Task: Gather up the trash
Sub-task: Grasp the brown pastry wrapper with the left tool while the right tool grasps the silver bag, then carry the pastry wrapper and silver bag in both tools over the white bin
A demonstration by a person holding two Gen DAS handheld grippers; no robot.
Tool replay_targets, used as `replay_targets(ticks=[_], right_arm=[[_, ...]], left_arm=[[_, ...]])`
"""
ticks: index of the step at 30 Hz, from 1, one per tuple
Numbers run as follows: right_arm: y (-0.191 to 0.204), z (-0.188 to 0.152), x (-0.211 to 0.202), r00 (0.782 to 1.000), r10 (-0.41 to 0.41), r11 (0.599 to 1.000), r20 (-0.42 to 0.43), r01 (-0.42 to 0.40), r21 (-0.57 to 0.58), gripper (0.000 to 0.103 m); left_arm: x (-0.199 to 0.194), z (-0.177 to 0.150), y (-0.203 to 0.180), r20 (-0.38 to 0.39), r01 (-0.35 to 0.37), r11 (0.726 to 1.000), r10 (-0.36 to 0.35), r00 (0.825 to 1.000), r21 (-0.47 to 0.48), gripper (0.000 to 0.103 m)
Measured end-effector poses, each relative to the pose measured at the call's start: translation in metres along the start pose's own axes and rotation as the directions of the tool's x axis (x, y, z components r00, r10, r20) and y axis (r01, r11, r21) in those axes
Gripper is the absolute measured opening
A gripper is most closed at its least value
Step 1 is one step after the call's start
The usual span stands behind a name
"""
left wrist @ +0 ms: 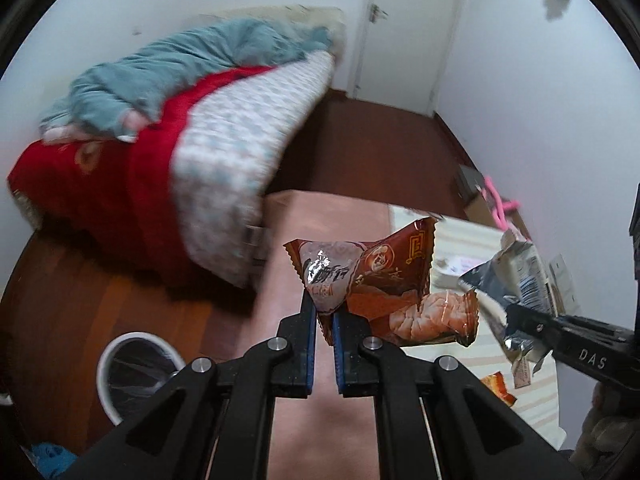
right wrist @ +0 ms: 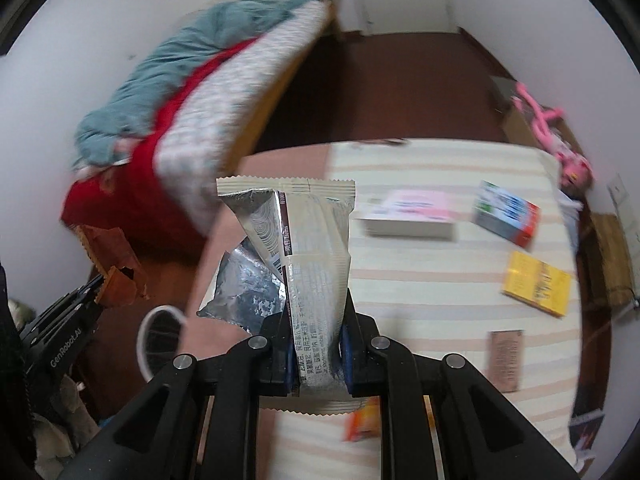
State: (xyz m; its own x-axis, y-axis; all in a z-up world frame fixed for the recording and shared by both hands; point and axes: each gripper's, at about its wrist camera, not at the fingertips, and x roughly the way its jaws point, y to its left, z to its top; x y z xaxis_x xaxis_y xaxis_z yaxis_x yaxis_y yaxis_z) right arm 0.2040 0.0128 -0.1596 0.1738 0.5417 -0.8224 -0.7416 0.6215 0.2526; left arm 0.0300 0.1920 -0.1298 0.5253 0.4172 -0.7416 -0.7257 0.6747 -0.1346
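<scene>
Wrapper (right wrist: pixel 316 280) upright between right gripper (right wrist: pixel 316 344) fingers, perhaps slightly tilted.

Dim flat light; motion-blurred background; fisheye-bent, black-vignetted edges

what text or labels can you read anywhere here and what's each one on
"DAS": on the black body of the right tongs, seen from the left wrist view.
"GenRobot.AI": on the black body of the left tongs, seen from the right wrist view.
Crinkled orange-brown snack wrapper: Chinese print, not legible.
Beige-and-silver foil wrapper: fine print too small.
Boxes on the striped cloth: blurred.
</scene>
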Motion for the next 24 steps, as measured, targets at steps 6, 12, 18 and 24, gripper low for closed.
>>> replay_targets(ticks=[6,12,18,24], right_arm=[[0.109,-0.010,0.010,0.992,0.122,0.986,-0.025,-0.124,-0.108,0.018],[0.220,-0.040,0.058,0.967,0.214,0.953,-0.136,-0.237,-0.187,0.018],[0.309,-0.083,0.152,0.930,0.199,0.939,-0.308,-0.272,-0.212,0.018],[0.348,-0.116,0.258,0.872,0.119,0.956,-0.476,-0.230,-0.183,0.018]], left_arm=[[-0.040,-0.013,0.088,0.034,-0.089,0.992,0.092,0.995,-0.087,0.005],[-0.050,-0.047,0.193,-0.027,-0.186,0.963,0.185,0.982,-0.193,0.005],[-0.011,-0.090,0.285,-0.188,-0.230,0.919,0.176,0.966,-0.319,0.005],[0.064,-0.128,0.355,-0.356,-0.239,0.876,0.084,0.931,-0.418,0.006]])
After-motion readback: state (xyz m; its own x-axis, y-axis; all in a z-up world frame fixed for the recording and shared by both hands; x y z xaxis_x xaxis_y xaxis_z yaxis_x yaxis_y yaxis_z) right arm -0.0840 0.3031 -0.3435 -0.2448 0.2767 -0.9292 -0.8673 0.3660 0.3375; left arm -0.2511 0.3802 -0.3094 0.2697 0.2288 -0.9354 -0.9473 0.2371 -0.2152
